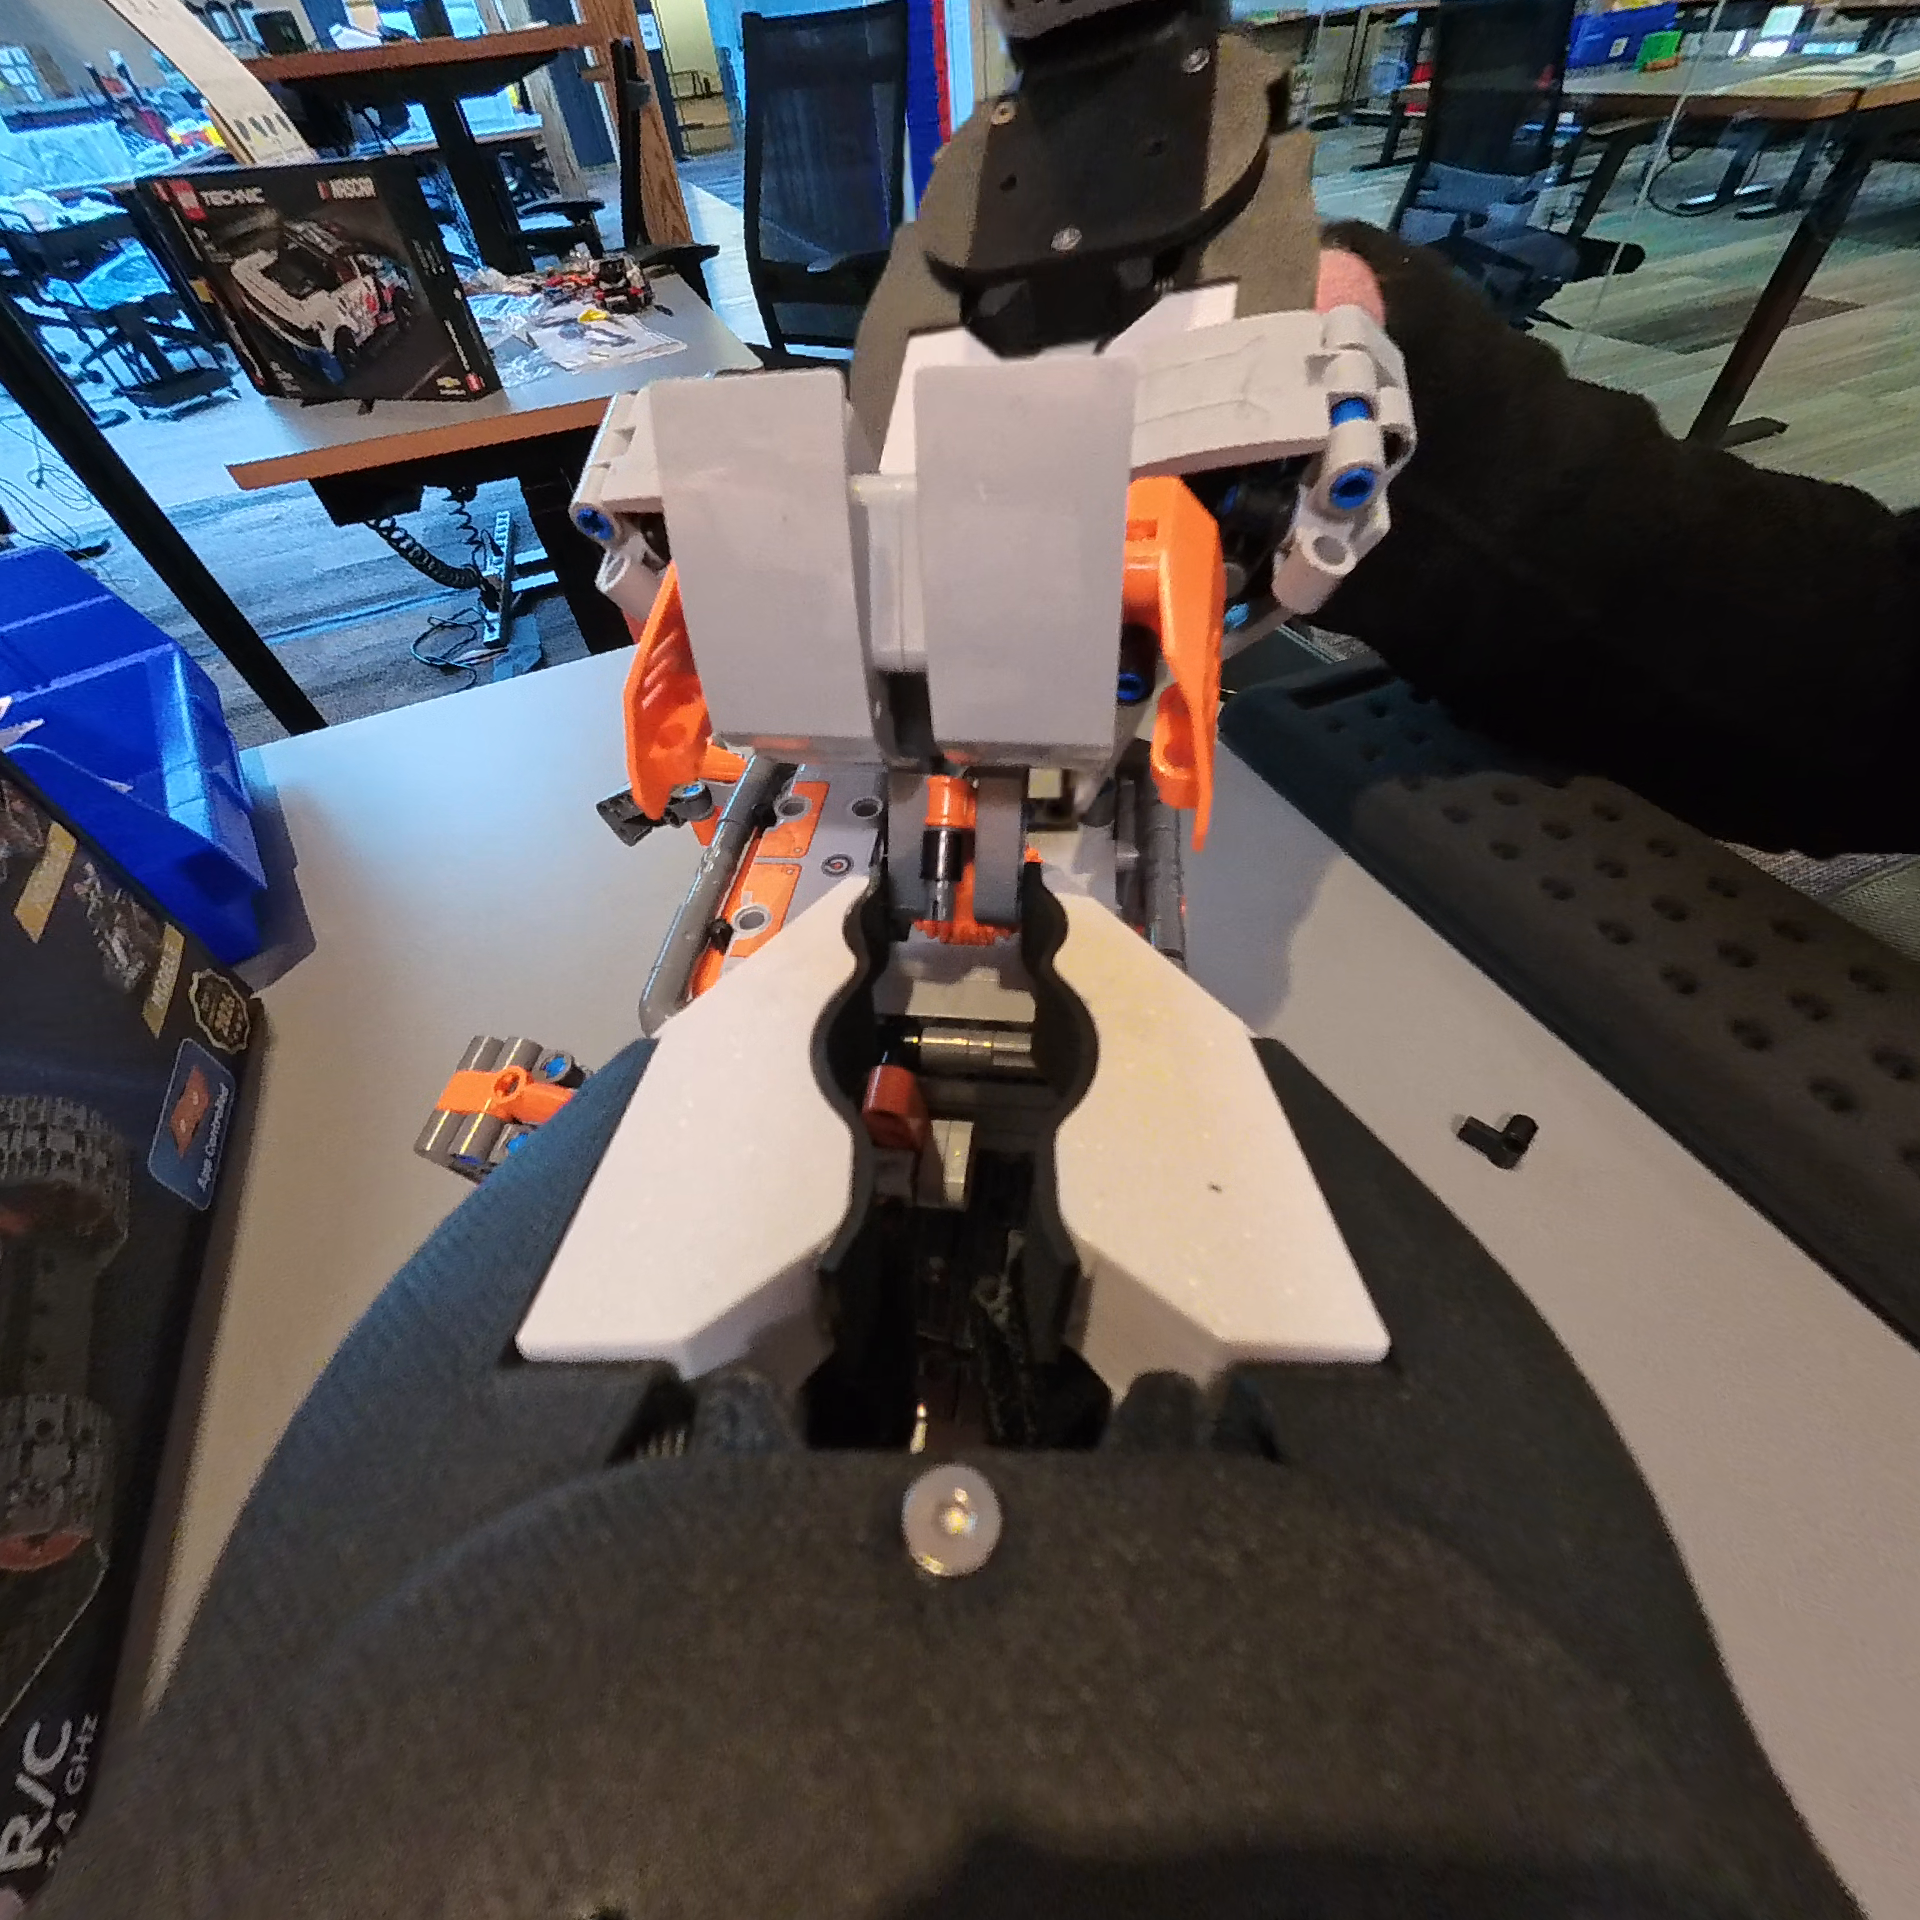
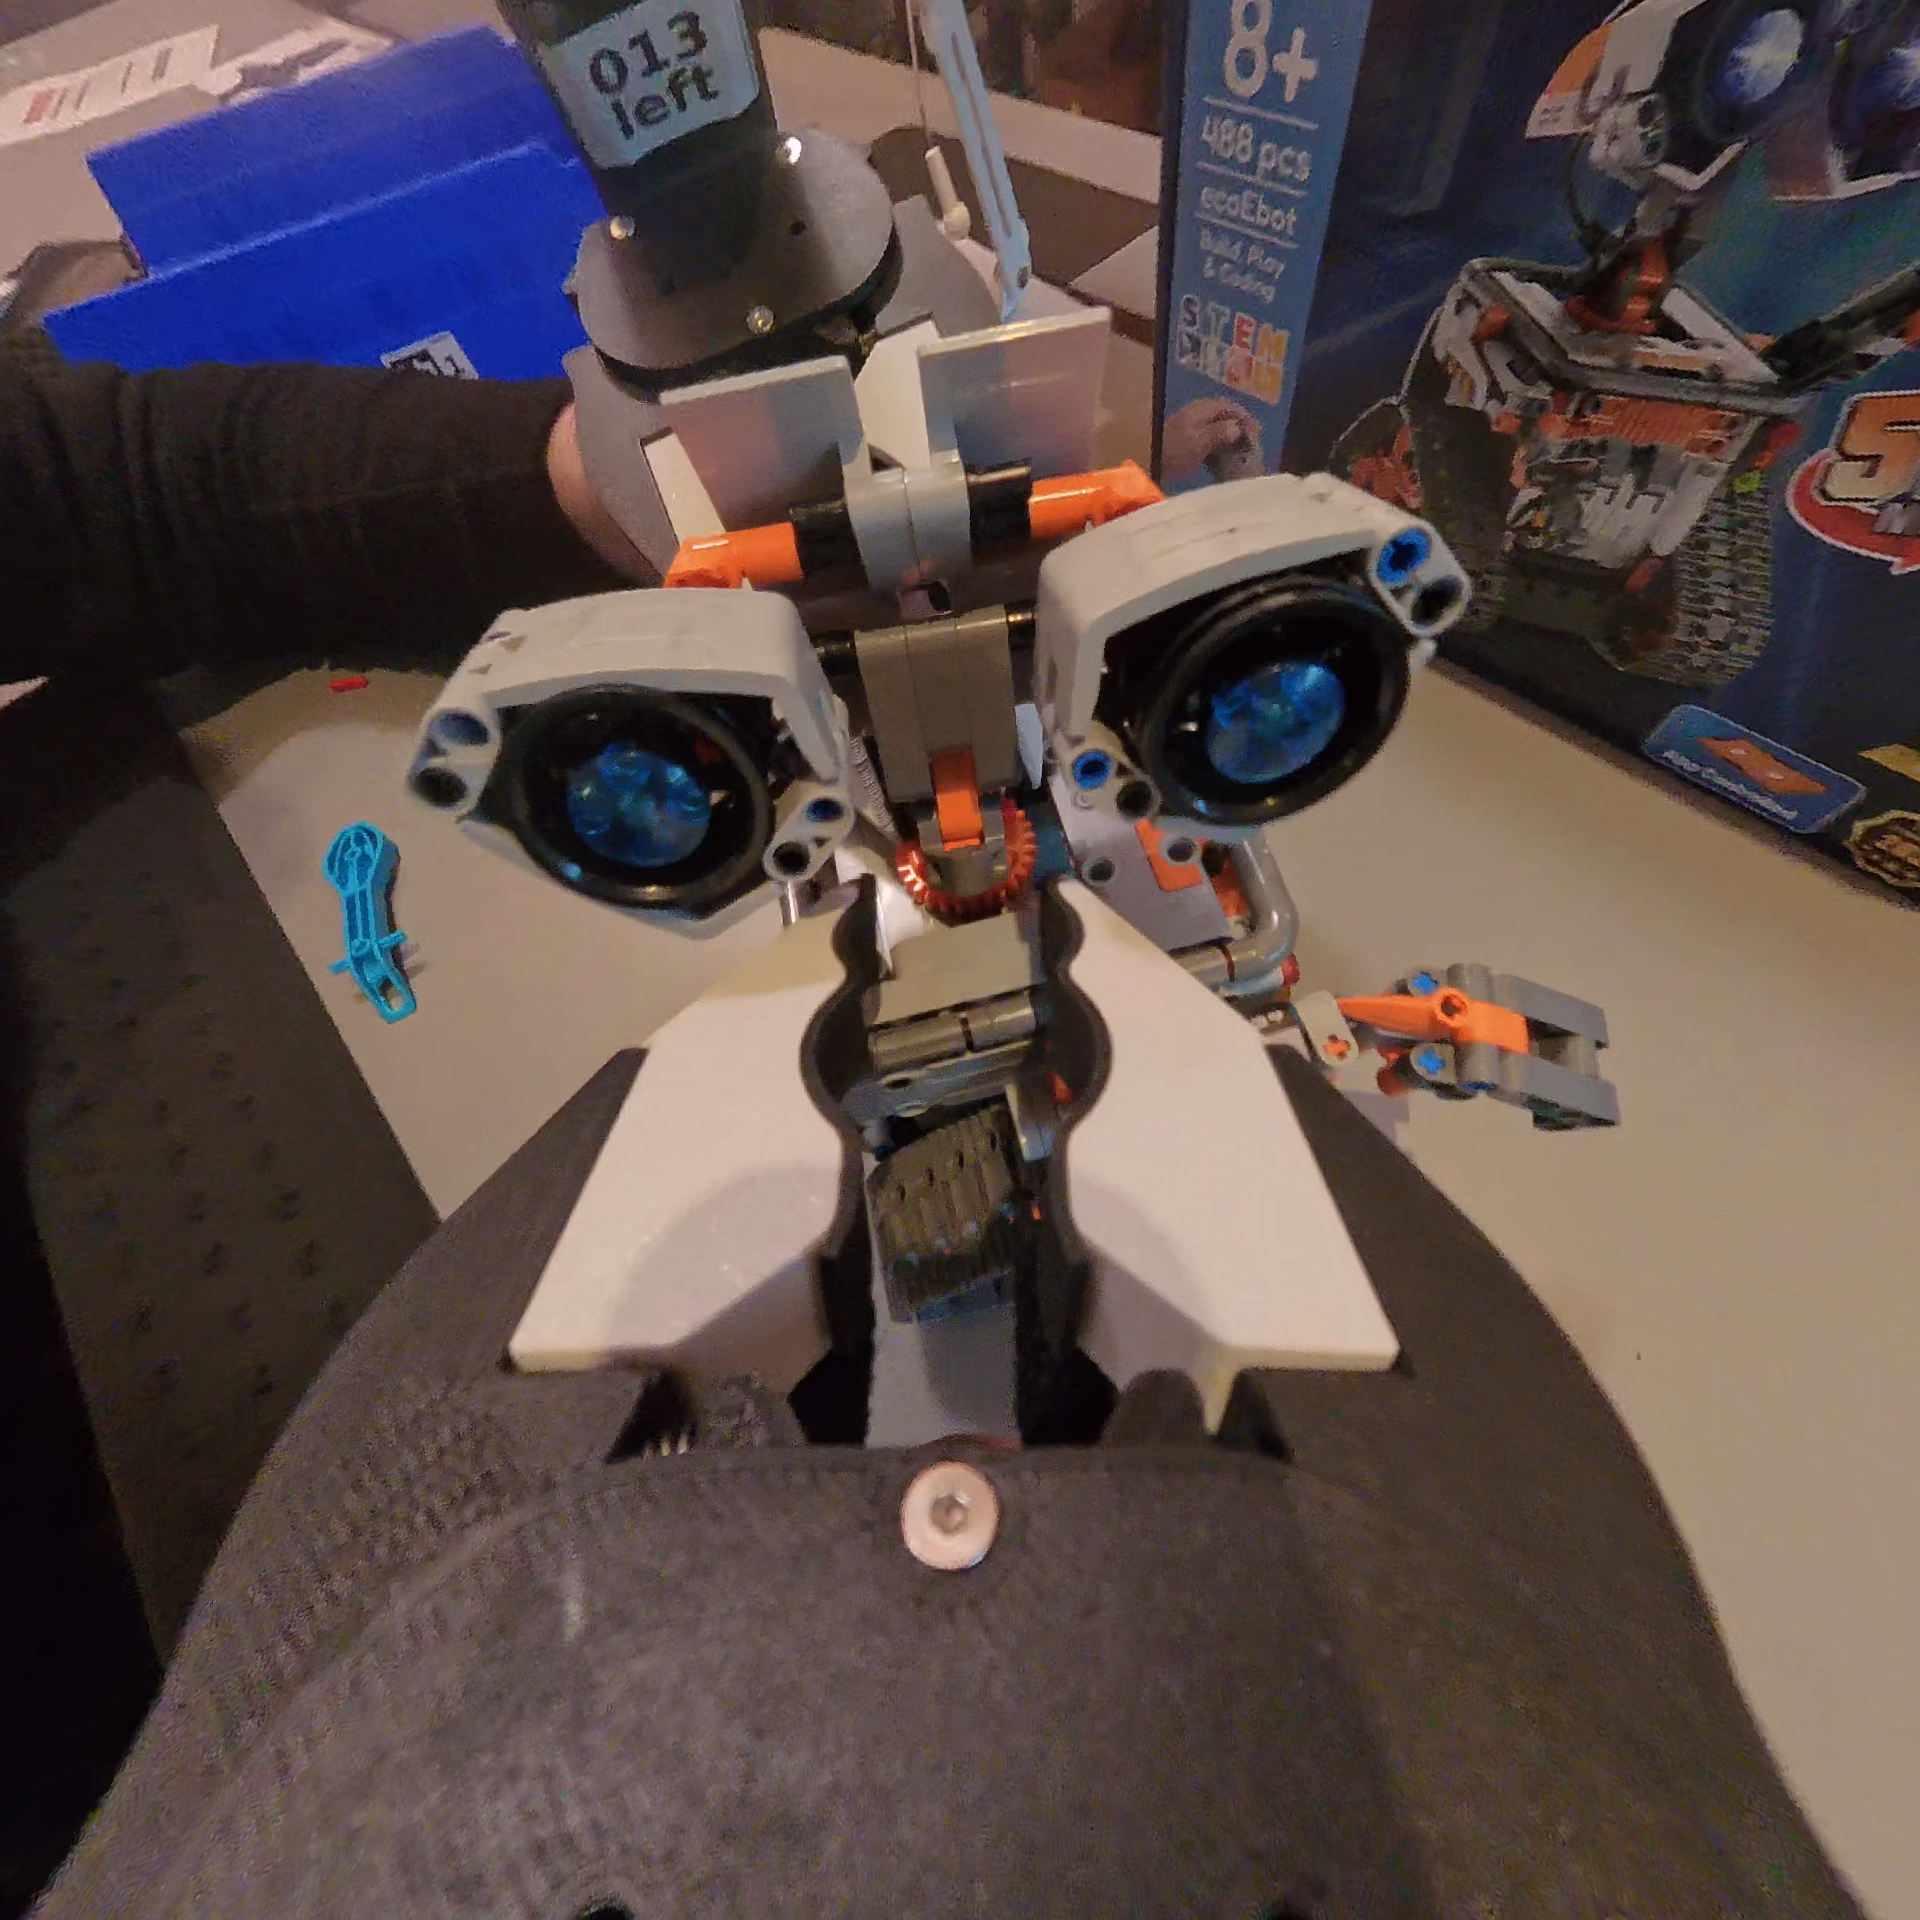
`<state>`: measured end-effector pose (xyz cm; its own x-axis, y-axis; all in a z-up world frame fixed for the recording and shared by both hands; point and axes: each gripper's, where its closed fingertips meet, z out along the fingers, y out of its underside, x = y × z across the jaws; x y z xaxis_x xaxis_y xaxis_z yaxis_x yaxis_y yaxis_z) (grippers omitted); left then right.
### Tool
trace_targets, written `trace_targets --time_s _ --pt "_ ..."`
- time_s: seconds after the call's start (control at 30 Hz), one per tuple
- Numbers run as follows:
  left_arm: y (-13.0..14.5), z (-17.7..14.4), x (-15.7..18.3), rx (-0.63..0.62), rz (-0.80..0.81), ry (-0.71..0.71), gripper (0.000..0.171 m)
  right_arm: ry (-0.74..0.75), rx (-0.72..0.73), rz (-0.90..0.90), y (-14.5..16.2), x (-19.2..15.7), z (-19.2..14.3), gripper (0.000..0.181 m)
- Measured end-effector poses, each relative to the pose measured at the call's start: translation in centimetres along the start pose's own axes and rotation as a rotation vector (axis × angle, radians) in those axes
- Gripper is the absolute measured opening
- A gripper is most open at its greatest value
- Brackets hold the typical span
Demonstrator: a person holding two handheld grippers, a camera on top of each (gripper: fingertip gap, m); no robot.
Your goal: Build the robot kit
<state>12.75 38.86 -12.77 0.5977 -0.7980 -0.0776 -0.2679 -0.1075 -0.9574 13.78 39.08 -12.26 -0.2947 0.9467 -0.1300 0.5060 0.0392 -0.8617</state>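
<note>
Our left gripper (image 1: 956, 914) and right gripper (image 2: 961, 914) face each other, each narrowly parted and closed around the neck of the brick-built robot model (image 2: 935, 727) standing on the table (image 2: 1558, 1195) between them. We judge it light, rigid yet prone to popping apart, so the neck core suits gripping. Beyond stand printed kit boxes (image 2: 1558, 364); a labelled handle (image 2: 665, 135) faces us.

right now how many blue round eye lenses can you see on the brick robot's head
2. One lens sits in the left black ring of the head in the right wrist view, the other lens in the right ring, slightly higher. The left wrist view shows only the head's back, so none there.
</note>
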Motion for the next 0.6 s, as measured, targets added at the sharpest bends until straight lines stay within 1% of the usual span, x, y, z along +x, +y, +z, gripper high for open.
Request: trace_targets --time_s 0.03,0.2,0.23,0.3,0.4,0.6 --pt "0.0 0.0 0.0 0.002 -0.002 -0.004 0.024 0.028 0.015 0.004 0.0 0.2 -0.4 0.036" --pt "0.0 -0.1 0.1 0.013 -0.012 -0.017 0.024 0.191 0.177 0.045 -0.2 1.5 -2.9 0.047" --pt "0.0 -0.1 0.1 0.013 -0.014 -0.019 0.024 0.205 0.187 0.068 0.3 1.6 -3.0 0.048" --pt "0.1 -0.1 0.2 0.014 -0.024 -0.026 0.024 0.227 0.157 0.106 2.0 1.9 -2.7 0.059" --pt "0.2 -0.3 0.3 0.009 -0.034 -0.033 0.024 0.133 0.215 0.153 2.2 1.1 -2.0 0.063" --pt "0.3 -0.4 0.3 0.000 -0.038 -0.063 0.024 0.023 0.287 0.237 2.2 1.6 -1.6 0.065"
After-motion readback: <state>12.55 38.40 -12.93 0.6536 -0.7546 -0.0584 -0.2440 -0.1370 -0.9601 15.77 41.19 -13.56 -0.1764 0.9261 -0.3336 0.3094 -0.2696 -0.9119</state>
